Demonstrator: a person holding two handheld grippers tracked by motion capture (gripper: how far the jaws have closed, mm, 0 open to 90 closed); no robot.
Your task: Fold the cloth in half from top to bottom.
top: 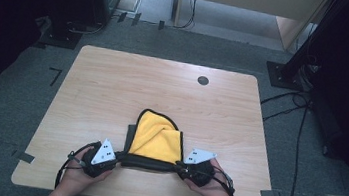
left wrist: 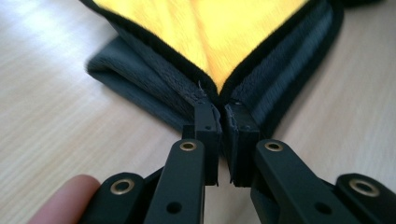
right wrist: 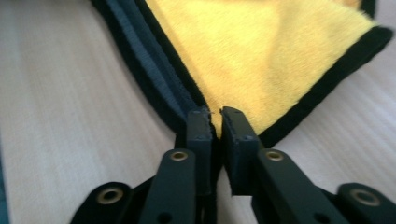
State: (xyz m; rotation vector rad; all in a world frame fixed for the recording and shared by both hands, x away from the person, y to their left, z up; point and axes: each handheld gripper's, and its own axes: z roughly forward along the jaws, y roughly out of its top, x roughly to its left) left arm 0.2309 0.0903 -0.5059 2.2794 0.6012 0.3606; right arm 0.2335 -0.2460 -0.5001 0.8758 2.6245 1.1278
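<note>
Your left gripper [top: 113,159] and right gripper [top: 180,167] each pinch a near corner of the cloth [top: 157,138], lying at the table's [top: 113,85] near edge. Your gripper views reveal its grey underside.

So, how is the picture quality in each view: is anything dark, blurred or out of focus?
High view: the table is evenly lit, the room's corners are very dark, and the image is soft. Left gripper view: the yellow and grey cloth blurs toward the top, and a fingertip at bottom left is out of focus. Right gripper view: the cloth's far edge is soft; no glare.
</note>
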